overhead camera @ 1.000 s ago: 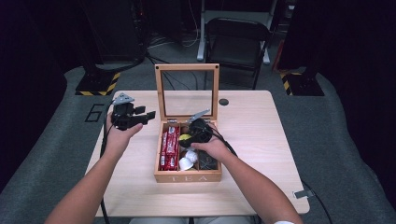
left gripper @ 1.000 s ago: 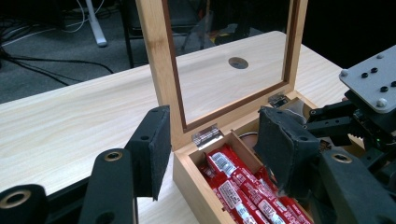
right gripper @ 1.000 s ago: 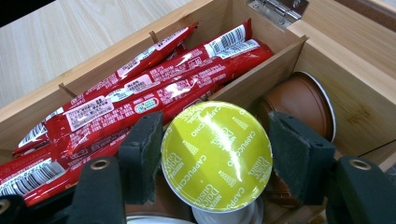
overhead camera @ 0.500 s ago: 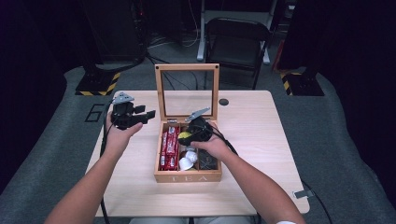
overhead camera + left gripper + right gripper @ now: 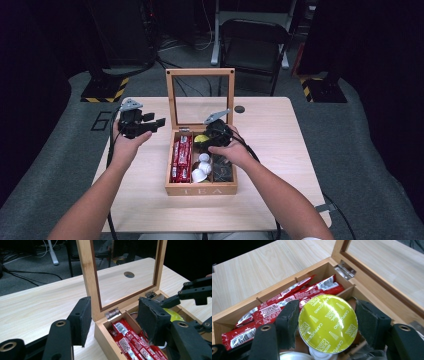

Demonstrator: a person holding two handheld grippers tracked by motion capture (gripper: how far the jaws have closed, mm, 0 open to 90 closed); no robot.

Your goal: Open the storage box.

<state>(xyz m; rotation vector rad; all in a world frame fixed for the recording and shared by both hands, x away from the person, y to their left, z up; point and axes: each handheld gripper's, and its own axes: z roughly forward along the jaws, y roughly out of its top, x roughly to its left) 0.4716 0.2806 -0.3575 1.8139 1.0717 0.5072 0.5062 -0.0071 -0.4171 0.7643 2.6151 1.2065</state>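
Right claw clenched on yellow-lidded capsule, raised above tea box; placement outside box judged pending. Left claw released, empty.

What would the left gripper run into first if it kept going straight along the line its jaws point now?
Most likely the wooden tea box: the left gripper points at its near corner by the upright glass lid, with the red packets just behind. Depth is unclear; a slightly higher line would meet the lid frame.
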